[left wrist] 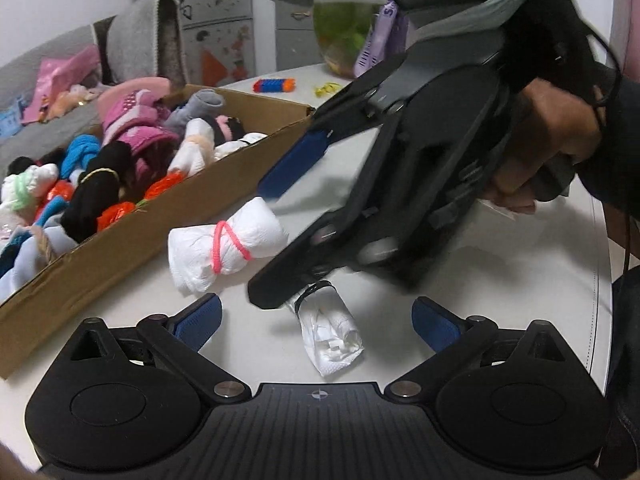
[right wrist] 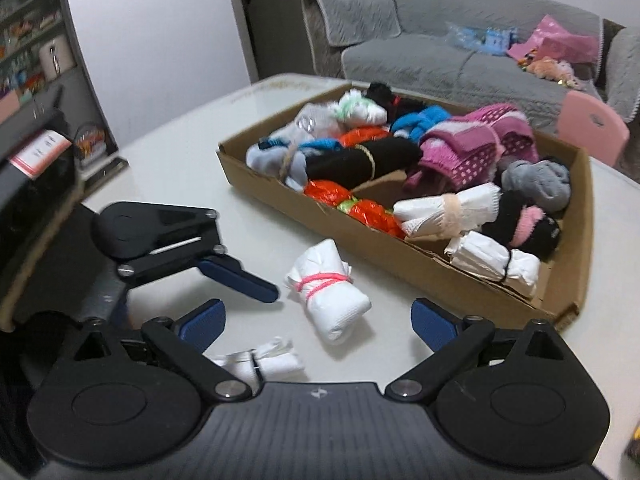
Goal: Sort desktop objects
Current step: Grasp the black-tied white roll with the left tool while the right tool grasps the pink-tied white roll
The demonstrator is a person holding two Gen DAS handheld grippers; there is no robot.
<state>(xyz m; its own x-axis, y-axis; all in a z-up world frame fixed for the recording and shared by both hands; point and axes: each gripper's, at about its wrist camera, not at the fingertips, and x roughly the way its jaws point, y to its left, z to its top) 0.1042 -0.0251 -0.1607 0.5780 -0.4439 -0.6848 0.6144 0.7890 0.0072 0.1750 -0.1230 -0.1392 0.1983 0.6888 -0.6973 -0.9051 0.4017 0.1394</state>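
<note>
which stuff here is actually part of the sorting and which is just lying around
Part of the job:
- white roll with pink band
- white roll with black band
- cardboard box of bundled socks
- left gripper and right gripper, both open

Just lying about:
- glass jar
- orange and blue toy
- sofa

A white rolled bundle tied with a pink band [left wrist: 226,246] lies on its side on the table [left wrist: 500,280], just beside the cardboard box [left wrist: 168,220]. A smaller white roll with a black band [left wrist: 330,334] lies nearby.
</note>
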